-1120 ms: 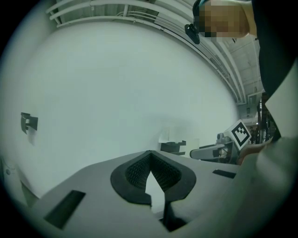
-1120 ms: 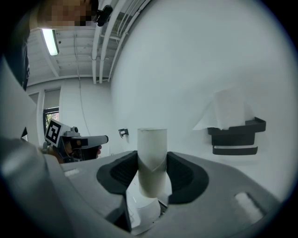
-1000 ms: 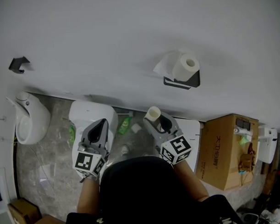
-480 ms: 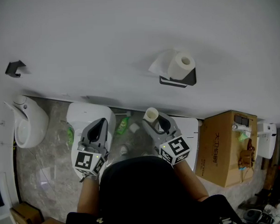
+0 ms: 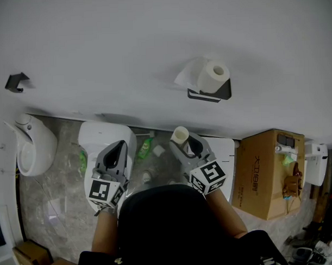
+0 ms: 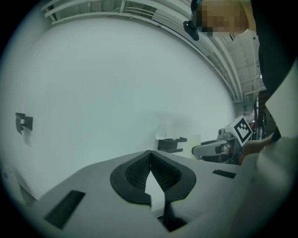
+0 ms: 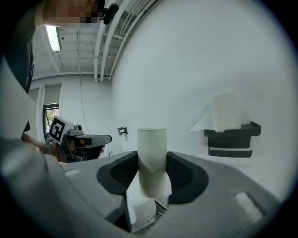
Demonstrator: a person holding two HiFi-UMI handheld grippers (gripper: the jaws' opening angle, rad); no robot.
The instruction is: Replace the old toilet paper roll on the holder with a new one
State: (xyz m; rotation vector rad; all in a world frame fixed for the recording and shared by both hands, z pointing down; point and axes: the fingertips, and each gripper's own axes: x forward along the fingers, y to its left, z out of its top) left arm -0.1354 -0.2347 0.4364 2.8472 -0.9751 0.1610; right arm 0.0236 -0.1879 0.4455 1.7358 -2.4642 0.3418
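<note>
A full white toilet paper roll with a loose sheet sits on the black wall holder, up on the white wall. My right gripper is shut on a bare cardboard tube, held upright between its pads, below and left of the holder. In the right gripper view the tube stands between the jaws, with the holder ahead to the right. My left gripper is shut and holds nothing; in its own view the gripper has its pads meeting.
Below the wall stand a white toilet, a white urinal-like fixture at the left and a cardboard box at the right. A green bottle lies on the floor. A small black hook is fixed to the wall.
The head view has shifted a little, so the holder appears slightly higher and further left. Both grippers keep their places, the right one holding the tube throughout.
</note>
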